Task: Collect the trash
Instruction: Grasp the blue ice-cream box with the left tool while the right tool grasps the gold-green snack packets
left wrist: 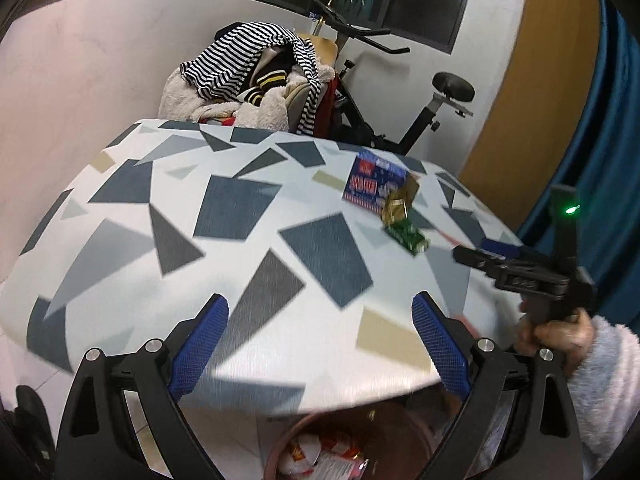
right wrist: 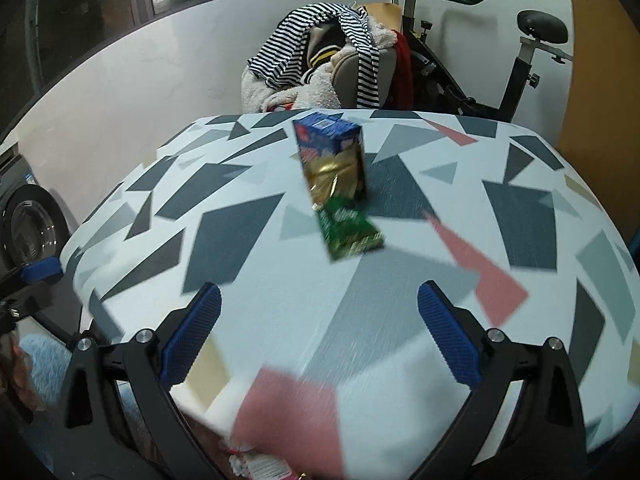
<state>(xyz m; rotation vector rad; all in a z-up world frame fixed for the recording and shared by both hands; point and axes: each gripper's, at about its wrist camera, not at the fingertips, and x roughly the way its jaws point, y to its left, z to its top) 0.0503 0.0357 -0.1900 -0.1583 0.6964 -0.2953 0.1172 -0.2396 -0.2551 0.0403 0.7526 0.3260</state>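
Home room: exercise bike [left wrist: 400, 92], clothes pile [right wrist: 320, 60], washing machine [right wrist: 28, 220].

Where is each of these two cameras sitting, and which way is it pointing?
Left wrist: sits on the left gripper, jaws open, facing across the patterned table above a trash bin; the right gripper and a hand show.
Right wrist: sits on the right gripper, jaws open, facing the blue box and green wrapper.
Both share table, box, wrapper, clothes pile, exercise bike.

A matt printed cloth covers the bench [right wrist: 280, 288]. The carton [right wrist: 332, 156] is glossy card, its gold wrapper [right wrist: 336, 184] foil-shiny. The tongs' pads [right wrist: 192, 336] look ribbed blue rubber.
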